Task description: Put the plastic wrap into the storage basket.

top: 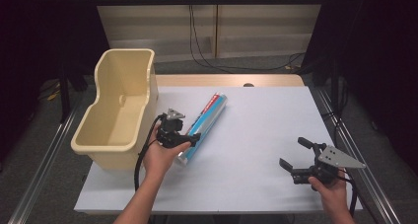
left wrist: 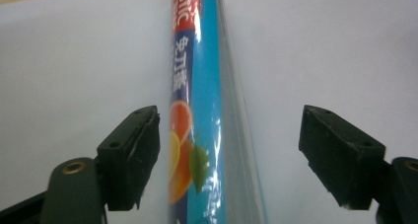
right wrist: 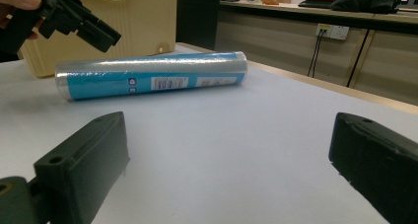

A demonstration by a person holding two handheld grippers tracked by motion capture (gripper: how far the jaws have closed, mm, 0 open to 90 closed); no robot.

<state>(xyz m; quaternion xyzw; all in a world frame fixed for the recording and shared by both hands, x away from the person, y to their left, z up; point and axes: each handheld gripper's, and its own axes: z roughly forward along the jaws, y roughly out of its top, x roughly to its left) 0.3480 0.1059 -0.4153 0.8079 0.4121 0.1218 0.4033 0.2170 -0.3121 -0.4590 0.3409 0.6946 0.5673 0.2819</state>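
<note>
From the high view, a blue roll (top: pixel 206 126) lies on the white counter (top: pixel 256 135) just right of the cream bin (top: pixel 121 108), with the left claw (top: pixel 190 140) over its near end and the right claw (top: pixel 295 157) well apart to the roll's right. In the left gripper view the jaws stand wide open astride the roll (left wrist: pixel 207 110), gripping nothing. In the right gripper view the jaws gape wide and empty, the roll (right wrist: pixel 153 75) lying beyond them before the bin (right wrist: pixel 128 21).

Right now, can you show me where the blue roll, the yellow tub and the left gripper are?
blue roll (top: pixel 205 125), high view, middle of its wrapper.
yellow tub (top: pixel 148 93), high view, its right wall.
left gripper (left wrist: pixel 229 155), left gripper view, midway between its open jaws.
</note>
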